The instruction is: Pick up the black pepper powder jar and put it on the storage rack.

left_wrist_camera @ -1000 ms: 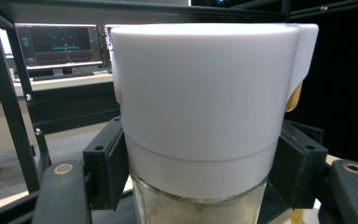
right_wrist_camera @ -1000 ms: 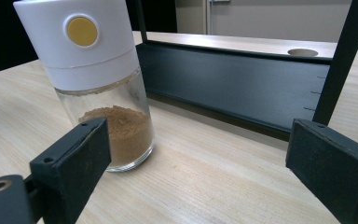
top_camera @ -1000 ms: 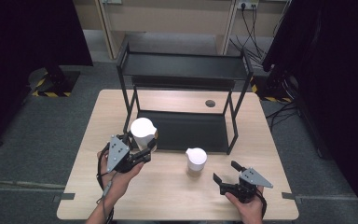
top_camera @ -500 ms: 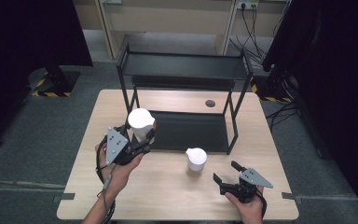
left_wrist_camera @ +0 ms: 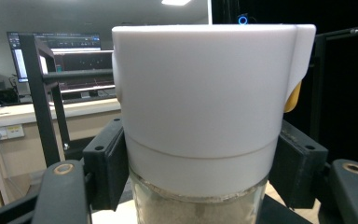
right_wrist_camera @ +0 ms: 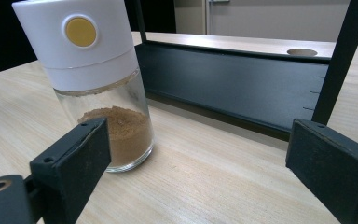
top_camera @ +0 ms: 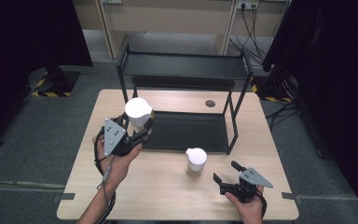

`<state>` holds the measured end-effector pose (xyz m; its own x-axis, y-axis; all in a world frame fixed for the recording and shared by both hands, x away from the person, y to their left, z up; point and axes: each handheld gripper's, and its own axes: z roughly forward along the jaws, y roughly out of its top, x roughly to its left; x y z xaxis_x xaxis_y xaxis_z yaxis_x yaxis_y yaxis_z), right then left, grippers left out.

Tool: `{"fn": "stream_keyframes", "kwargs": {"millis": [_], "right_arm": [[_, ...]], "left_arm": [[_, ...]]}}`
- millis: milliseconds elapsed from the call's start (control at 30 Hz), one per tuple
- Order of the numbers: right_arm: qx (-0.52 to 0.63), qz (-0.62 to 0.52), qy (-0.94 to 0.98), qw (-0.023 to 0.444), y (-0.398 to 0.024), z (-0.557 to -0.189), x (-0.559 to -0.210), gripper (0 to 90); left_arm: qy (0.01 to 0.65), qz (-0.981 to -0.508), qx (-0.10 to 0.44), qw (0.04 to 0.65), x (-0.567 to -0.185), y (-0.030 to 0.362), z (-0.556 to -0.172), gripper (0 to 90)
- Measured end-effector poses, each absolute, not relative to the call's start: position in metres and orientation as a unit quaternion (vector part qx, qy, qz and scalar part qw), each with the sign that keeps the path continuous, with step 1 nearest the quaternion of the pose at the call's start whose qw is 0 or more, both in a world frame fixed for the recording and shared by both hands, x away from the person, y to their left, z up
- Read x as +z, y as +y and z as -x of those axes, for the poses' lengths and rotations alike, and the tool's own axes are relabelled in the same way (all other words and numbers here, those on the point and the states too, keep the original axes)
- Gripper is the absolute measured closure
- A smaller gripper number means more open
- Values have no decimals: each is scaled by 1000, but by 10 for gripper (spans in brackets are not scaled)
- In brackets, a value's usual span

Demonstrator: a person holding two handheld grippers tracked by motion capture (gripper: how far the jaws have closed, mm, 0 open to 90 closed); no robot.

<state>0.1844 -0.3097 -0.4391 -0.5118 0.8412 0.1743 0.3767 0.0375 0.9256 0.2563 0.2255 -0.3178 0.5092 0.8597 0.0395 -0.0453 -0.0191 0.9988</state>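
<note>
My left gripper [top_camera: 142, 131] is shut on a glass spice jar with a white cap [top_camera: 138, 112], held upright above the table at the left front corner of the black rack. In the left gripper view the jar [left_wrist_camera: 200, 112] is clamped between the two black pads [left_wrist_camera: 107, 168], pale powder showing below the cap. A second spice jar [top_camera: 196, 159] with brown powder stands on the table in front of the rack. My right gripper [top_camera: 227, 172] rests open near the table's front right, jaws pointing toward that jar [right_wrist_camera: 100, 79], which stands beyond the left jaw, apart from it.
A black two-level metal rack [top_camera: 184, 70] stands at the back middle of the wooden table [top_camera: 168, 196], its lower tray [right_wrist_camera: 233, 88] flat on the tabletop. A round cable hole [top_camera: 209, 103] sits behind it. Dark curtains flank the table.
My left gripper has lifted the white-capped jar upward and a little toward the rack. The right gripper and the standing jar have not moved.
</note>
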Motion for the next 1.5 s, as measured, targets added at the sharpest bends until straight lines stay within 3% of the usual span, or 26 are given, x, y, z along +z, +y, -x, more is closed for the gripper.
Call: {"fn": "stream_keyframes", "kwargs": {"millis": [1500], "right_arm": [[532,-446,686,218,-309,-185,-439,69]], "left_arm": [[349,-579,403,616,-269,216,-295,304]]}}
